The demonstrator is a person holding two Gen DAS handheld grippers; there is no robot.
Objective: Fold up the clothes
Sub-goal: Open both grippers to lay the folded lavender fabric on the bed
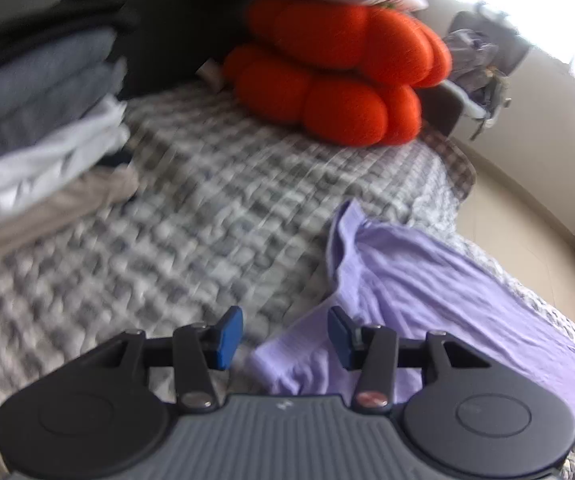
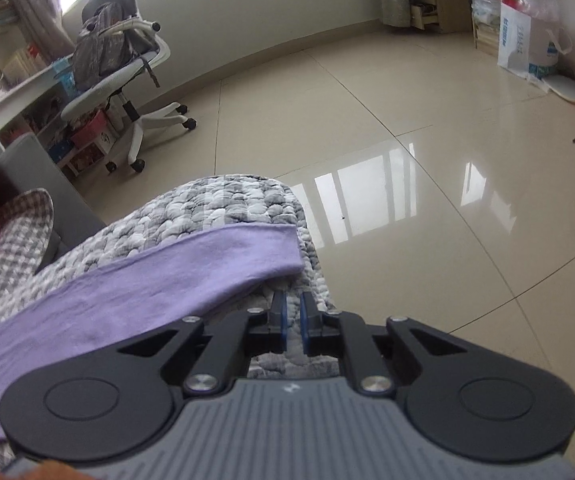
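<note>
We angled both grippers down over the lilac garment [image 1: 427, 280], the left gripper [image 1: 285, 338] gaping empty, the right gripper [image 2: 293, 322] barely parted, gripping nothing.

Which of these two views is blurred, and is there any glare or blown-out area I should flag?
Left wrist view: motion blur smears the checkered bed cover, the orange plush and the folded clothes stack; the window at top right is blown out white. Right wrist view: sharp, with bright window reflections glaring off the glossy floor tiles; fisheye bending curves the wall line.
</note>
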